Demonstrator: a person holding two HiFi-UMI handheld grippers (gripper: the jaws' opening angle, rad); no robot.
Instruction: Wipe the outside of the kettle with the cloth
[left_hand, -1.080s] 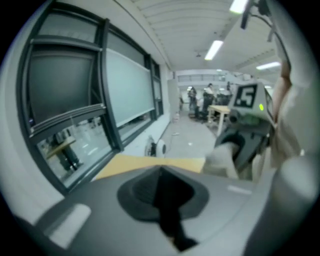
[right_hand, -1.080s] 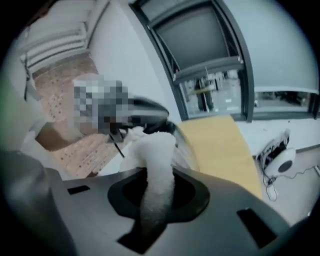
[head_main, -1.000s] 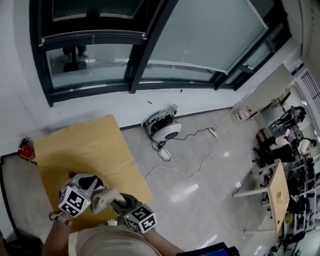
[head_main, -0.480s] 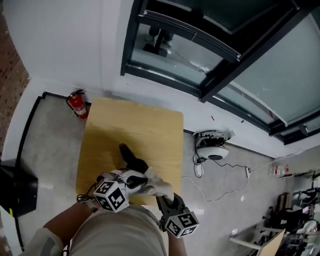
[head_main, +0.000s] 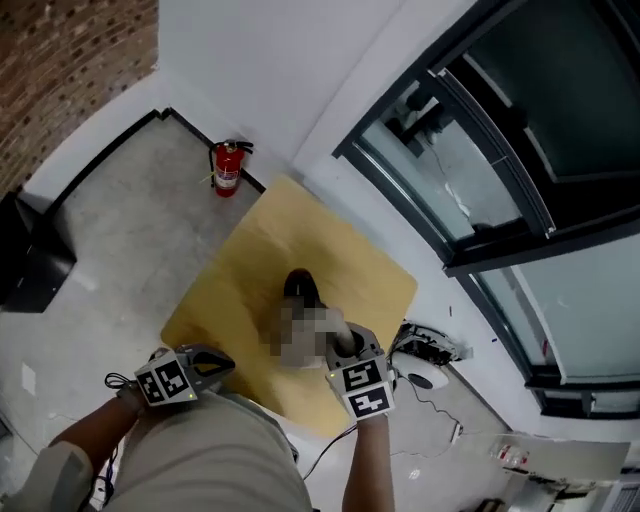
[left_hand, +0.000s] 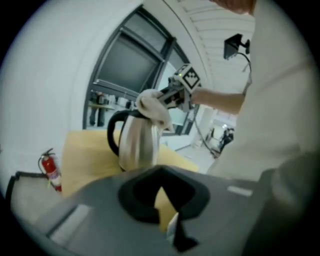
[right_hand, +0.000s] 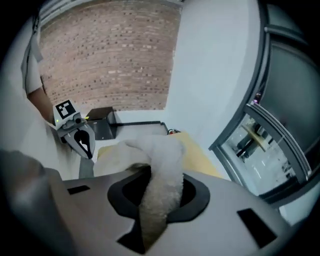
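You have a yellow table (head_main: 245, 262) before you, a red fire extinguisher (head_main: 228, 168) against the white wall beyond it, a black box (head_main: 30, 265) on the floor left, and a brick wall (head_main: 60, 60) behind.

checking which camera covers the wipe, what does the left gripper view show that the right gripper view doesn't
Only the left gripper view: the kettle with its black handle, the right gripper at its top, and a fire extinguisher. Only the right gripper view: the left gripper, shut, and a brick wall. Both: the cloth clamped in the right gripper, and the yellow table.
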